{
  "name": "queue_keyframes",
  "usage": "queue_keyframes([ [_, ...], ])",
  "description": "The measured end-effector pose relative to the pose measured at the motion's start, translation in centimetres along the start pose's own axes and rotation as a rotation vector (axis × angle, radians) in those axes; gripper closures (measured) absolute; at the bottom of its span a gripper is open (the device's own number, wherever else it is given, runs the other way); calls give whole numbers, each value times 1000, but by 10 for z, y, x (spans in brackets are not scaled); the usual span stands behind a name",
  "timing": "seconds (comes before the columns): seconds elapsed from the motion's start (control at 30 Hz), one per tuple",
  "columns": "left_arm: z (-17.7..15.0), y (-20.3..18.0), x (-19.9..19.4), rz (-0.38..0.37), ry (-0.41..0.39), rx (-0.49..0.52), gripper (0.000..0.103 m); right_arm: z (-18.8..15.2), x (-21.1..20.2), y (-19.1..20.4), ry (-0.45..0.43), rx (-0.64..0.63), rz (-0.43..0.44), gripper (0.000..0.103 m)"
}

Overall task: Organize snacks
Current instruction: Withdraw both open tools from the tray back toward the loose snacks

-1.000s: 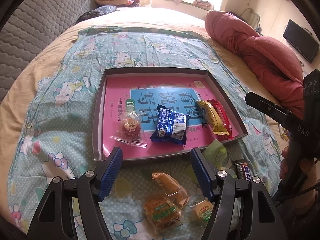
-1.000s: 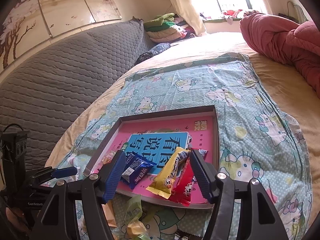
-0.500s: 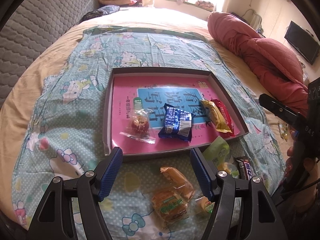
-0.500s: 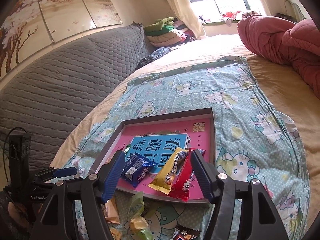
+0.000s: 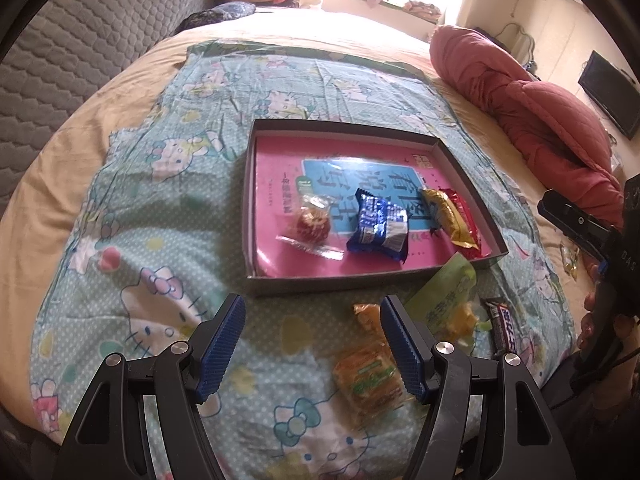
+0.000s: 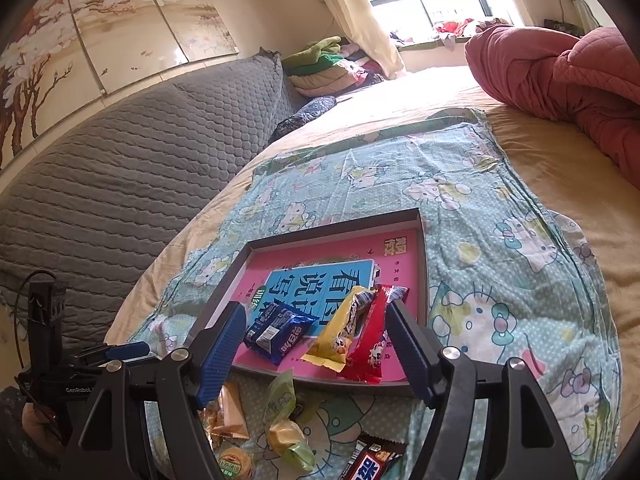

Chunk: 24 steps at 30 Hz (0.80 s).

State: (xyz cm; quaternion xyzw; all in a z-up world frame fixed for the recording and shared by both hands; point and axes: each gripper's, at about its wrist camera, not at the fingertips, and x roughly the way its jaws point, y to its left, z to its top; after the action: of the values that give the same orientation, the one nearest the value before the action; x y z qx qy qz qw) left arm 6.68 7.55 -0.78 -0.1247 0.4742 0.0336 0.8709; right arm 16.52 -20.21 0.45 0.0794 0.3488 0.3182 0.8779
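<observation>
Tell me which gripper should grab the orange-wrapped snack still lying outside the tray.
Left, probably. The left gripper hangs open just beside the orange-wrapped snack on the blanket. The right gripper, jaws opening and empty, points at the tray.

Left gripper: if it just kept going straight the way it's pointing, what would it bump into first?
Probably the cartoon-cat cloth on the bed, just short of the gray tray. The left gripper is open and empty; the orange snack packet lies just right of its line. Depth is uncertain.
</observation>
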Motion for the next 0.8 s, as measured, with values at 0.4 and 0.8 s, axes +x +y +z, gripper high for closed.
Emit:
queue_keyframes([
  [0.4, -17, 2, 2, -19, 34, 3, 31, -11, -7, 6, 11, -7, -18, 31],
  [0.8, -26, -8, 4, -50, 48, 21, 31, -25, -13, 8, 39, 5, -29, 31],
])
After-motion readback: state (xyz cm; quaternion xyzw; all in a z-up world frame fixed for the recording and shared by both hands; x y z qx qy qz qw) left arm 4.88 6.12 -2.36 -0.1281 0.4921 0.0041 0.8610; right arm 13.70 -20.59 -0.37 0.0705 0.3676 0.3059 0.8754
